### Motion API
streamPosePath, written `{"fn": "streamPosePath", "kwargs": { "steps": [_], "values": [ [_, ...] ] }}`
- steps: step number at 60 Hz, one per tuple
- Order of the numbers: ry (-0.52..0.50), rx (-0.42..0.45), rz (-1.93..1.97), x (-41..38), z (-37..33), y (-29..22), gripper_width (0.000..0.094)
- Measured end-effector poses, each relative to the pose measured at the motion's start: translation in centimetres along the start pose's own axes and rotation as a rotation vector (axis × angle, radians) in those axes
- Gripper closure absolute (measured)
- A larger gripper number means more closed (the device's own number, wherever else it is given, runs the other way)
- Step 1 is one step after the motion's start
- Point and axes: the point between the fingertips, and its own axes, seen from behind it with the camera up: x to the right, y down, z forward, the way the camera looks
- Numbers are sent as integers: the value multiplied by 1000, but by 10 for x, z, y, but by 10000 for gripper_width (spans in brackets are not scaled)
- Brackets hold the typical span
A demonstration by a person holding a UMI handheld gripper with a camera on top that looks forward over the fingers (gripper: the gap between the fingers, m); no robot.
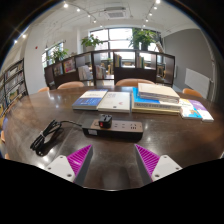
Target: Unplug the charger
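- Wide windows and potted plants (143, 38) fill the far side of the room, with shelving along the left wall.
- Your tool (113, 160) hangs above the near edge of the dark wooden table (40, 108), its fingers spread wide apart and holding nothing; the purple pads (79, 157) face each other across an empty gap.
- You have the power strip (117, 127) just beyond the fingers, with the charger (103, 121) plugged in at its left end.
- Your charger's black cable (47, 135) lies bundled to the left.
- Books (155, 98) and papers sit farther back.
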Motion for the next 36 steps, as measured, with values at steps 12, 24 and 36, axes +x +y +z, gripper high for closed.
{"fn": "streamPosePath", "kwargs": {
  "steps": [12, 24, 36],
  "values": [
    [3, 38, -2, -32, 93, -61, 219],
    [96, 51, 5, -18, 130, -69, 643],
    [78, 73, 47, -17, 129, -70, 778]
  ]
}}
